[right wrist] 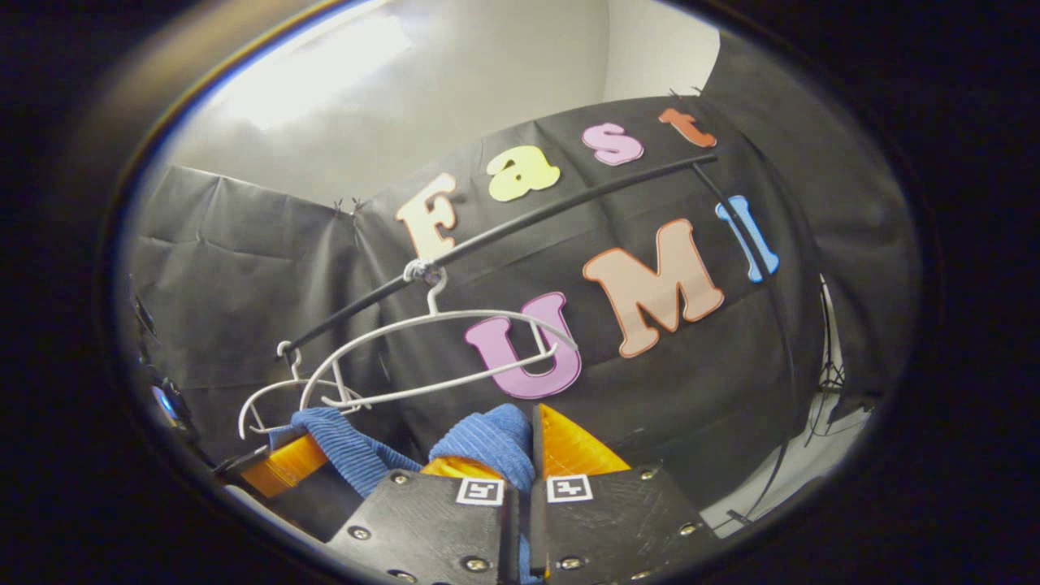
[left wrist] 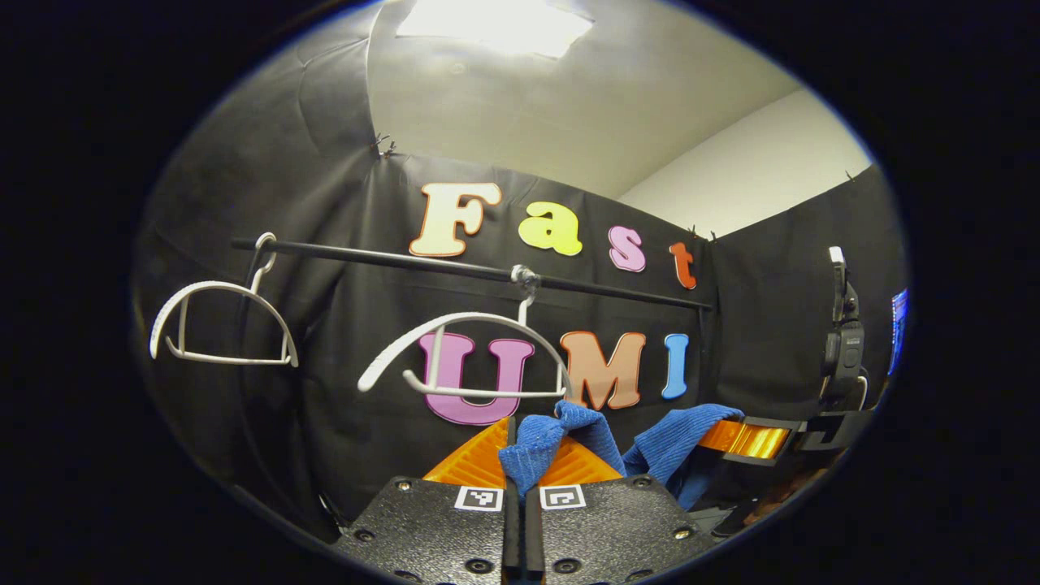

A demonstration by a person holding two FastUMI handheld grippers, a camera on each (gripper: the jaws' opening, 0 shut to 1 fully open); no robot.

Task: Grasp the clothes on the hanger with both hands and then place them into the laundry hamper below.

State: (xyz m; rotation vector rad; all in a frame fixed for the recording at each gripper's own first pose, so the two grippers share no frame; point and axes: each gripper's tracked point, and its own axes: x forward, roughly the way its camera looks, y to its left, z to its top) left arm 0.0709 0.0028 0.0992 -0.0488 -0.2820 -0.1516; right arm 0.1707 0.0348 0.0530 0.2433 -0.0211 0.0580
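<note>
Both grippers have hold of the blue cloth (left wrist: 561, 443), and it hangs clear of the hangers now, below the black rail (left wrist: 455, 266) that runs across the booth wall. In the left gripper view, the left gripper (left wrist: 515, 463) has its orange fingers (left wrist: 475, 463) pressed together on a bunched fold of the cloth, which sticks up between them just under the nearer white hanger (left wrist: 463, 353). That hanger hangs bare from the middle of the rail; a second white hanger (left wrist: 219, 321) hangs bare further along, near the rail's end. Off to the side, lower than the rail, the other gripper's orange finger (left wrist: 743, 439) shows with the cloth draped over it.

In the right gripper view, the right gripper (right wrist: 532, 455) pinches another fold of the blue cloth, its fingers closed tight on it, again beneath the rail and just below the nearer hanger. The cloth stretches away from there to the left gripper.
</note>
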